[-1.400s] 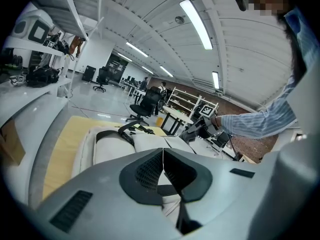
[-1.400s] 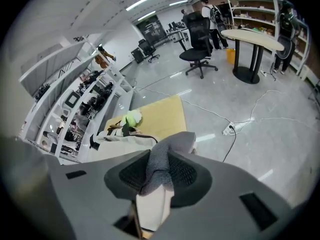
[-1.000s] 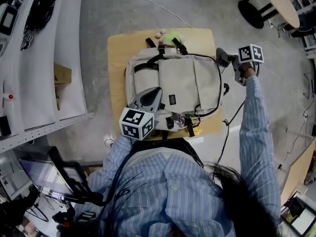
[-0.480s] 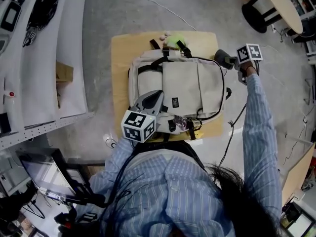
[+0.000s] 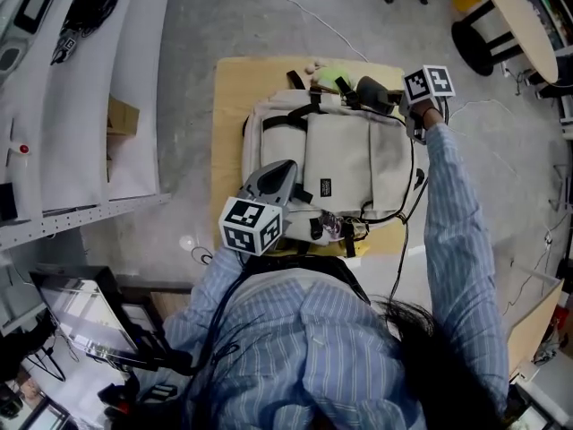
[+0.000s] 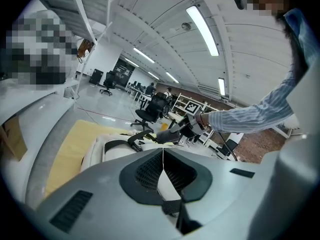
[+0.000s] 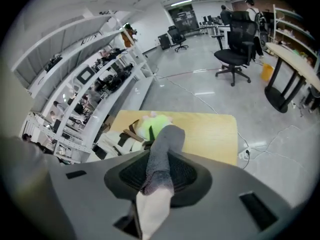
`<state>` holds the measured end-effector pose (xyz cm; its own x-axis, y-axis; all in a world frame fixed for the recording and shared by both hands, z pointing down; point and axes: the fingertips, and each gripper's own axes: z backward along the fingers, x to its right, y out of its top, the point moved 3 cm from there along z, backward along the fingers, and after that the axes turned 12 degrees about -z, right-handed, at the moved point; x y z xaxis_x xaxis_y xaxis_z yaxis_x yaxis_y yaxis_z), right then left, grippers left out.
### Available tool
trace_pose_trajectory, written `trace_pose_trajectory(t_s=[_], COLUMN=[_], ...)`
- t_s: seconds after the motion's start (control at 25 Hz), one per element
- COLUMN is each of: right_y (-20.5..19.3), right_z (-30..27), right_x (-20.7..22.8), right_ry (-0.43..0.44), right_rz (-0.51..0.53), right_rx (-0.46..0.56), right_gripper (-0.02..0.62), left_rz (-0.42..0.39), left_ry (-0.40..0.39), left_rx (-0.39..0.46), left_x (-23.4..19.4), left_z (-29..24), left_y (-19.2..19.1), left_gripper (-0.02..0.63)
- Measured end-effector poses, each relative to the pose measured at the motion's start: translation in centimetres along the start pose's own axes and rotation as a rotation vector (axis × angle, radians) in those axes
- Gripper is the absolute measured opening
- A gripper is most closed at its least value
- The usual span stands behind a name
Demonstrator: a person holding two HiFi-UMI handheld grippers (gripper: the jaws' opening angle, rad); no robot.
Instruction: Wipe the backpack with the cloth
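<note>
A beige backpack point(image 5: 349, 159) lies flat on a small wooden table point(image 5: 226, 141), straps toward the far edge. My right gripper point(image 5: 387, 95) hovers over the pack's far right corner, shut on a grey cloth point(image 5: 369, 88) that sticks out ahead of its jaws. The right gripper view shows that cloth point(image 7: 163, 156) clamped between the dark pads, with the backpack point(image 7: 117, 141) below. My left gripper point(image 5: 271, 180) rests on the pack's near left corner. Its jaws are shut with nothing between them. The left gripper view shows the backpack point(image 6: 112, 149) ahead of it.
A lime-green soft item point(image 5: 331, 75) lies by the straps at the table's far edge. White shelving point(image 5: 98, 106) with gear runs along the left. A cable point(image 5: 407, 240) hangs off the table's right side. Office chairs point(image 7: 239, 34) and a round table point(image 5: 515, 16) stand beyond.
My right gripper has carried the cloth left, from beside the table's right edge to above the backpack's far right corner. The left gripper has stayed on the near left corner.
</note>
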<state>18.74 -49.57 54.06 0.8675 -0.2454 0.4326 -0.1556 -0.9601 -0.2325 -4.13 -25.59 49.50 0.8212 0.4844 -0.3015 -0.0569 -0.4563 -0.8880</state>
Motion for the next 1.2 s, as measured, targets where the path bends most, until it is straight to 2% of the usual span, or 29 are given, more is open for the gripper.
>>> trace_pose_trajectory(t_s=[0.08,0.32,0.52,0.92,1.12,1.2], right_y=[0.4,1.5,1.9,1.2,1.2,0.6], right_z=[-0.9,-2.6,-3.8,-8.1,-9.5,-10.3], right_x=[-2.2,-7.2,-11.5,-18.4,-23.7,-25.6], right_ry=[0.016,-0.012,0.079,0.07,0.206,0.233], right_rz=[0.036,0.162,0.175,0.284,0.263,0.281], right_rx=[-0.015,-0.038,-0.036,-0.071,-0.068,-0.082], right_gripper=[0.11,0.11,0.11,0.11,0.11,0.11], left_rz=[0.006,0.027,0.054,0.088,0.1,0.1], left_ry=[0.008,0.035,0.056,0.11,0.123,0.128], left_rx=[0.008,0.028,0.042,0.058,0.07,0.073], left_x=[-0.2,-1.1,-1.9,-3.5,-4.0,-4.1], left_z=[0.1,0.6,1.0,2.4,3.1,3.4], left_y=[0.1,0.3,0.1,-0.3,-0.3,-0.4], left_gripper=[0.008,0.008,0.008,0.008,0.008,0.008])
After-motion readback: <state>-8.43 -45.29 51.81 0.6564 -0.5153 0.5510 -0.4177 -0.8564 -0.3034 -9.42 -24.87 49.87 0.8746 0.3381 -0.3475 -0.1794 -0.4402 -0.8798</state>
